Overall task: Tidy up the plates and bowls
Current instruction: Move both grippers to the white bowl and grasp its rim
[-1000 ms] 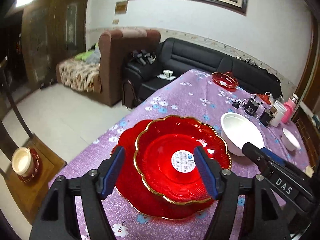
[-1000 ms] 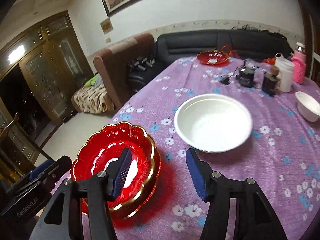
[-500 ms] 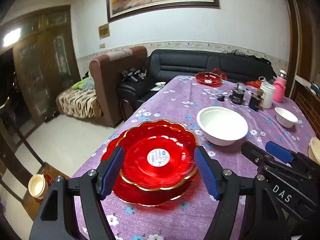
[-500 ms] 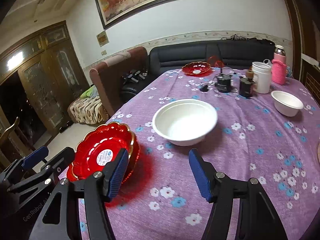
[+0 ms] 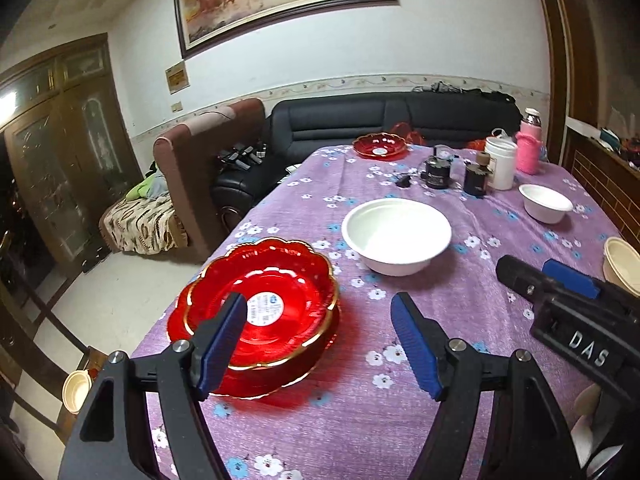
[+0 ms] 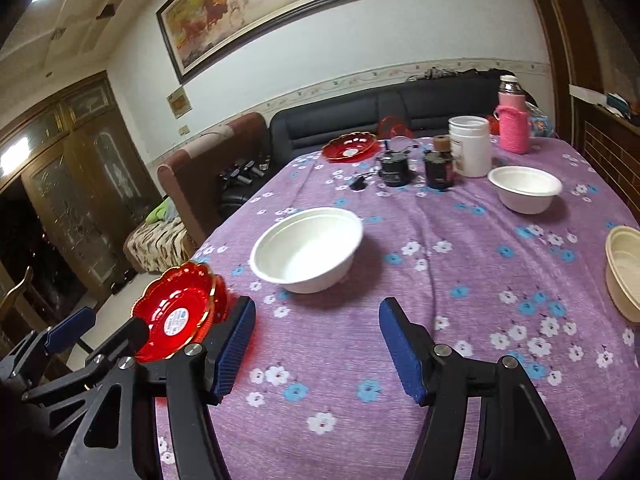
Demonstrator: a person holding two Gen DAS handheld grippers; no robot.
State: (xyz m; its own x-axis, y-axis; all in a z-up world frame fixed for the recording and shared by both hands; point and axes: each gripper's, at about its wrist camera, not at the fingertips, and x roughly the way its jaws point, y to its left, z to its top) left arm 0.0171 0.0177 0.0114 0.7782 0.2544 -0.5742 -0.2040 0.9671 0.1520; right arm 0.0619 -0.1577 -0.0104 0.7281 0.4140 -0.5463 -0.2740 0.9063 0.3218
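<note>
The left gripper (image 5: 318,344) hangs over the near part of the table (image 5: 360,420), its blue pads apart with nothing between them. The right gripper (image 6: 316,350) is also above the cloth, its pads apart and empty too; the gap is widening only a little.

At about 10 o'clock from the left gripper lies the red stack (image 5: 256,312): two scalloped red plates with gold rims, the smaller nested on the bigger, both face up and flat. They are round, so there is no long axis. A white label shows in the centre. The stack sits just beside the left table edge, and the left pad stands in front of it without touching.

Between the two grippers and the bowls the purple cloth is bare.

At 12 o'clock, in the middle of the table, stands the big white bowl (image 6: 306,250), mouth up, well apart from the stack. At 2 o'clock is a small white bowl (image 6: 524,188), also mouth up. At 3 o'clock, at the right edge, a cream bowl (image 6: 624,268) is cut by the frame.

Far at 12 o'clock a third red plate (image 6: 350,146) lies near the far edge, beside two dark jars (image 6: 438,168), a white tub (image 6: 470,146) and a pink bottle (image 6: 512,120).

Count: three red plates, three bowls.
</note>
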